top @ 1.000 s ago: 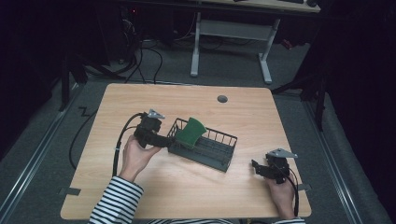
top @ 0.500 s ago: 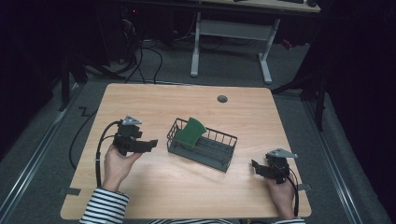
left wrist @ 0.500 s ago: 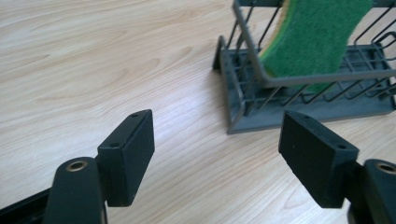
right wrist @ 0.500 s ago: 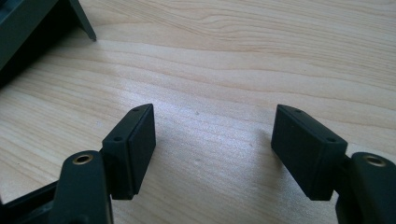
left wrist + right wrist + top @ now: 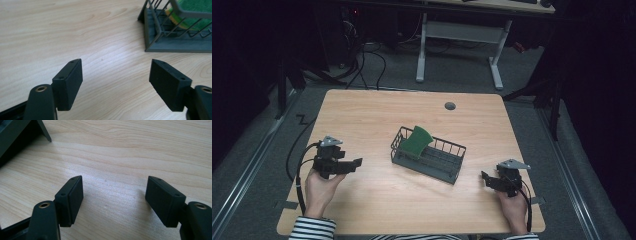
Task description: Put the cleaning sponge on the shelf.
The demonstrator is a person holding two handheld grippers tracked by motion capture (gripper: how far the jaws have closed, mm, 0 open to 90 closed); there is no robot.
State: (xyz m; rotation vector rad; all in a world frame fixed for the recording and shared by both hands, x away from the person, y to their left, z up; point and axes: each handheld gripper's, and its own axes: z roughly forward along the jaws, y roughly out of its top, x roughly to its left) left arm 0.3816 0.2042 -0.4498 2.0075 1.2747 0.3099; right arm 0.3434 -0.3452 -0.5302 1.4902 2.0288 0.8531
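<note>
High view | left hand-held gripper (image 5: pixel 358 163) spread, empty | right hand-held gripper (image 5: pixel 484 177) spread (sponge (image 5: pixel 415 141) in rack (image 5: pixel 447 167))

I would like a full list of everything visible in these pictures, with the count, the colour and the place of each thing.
table: one, light wood, centre of the high view.
wire basket: one, dark grey, middle of the table.
sponge: one, green with a yellow layer, leaning in the left end of the wire basket.
cable hole: one, grey, far edge of the table.
desk frame: one, white, on the floor behind the table.
floor cables: several, black, behind the table.
left gripper: one, black, jaws open and empty, left of the basket.
right gripper: one, black, jaws open and empty, right of the basket.
striped sleeve: one, black and white, bottom left.
</note>
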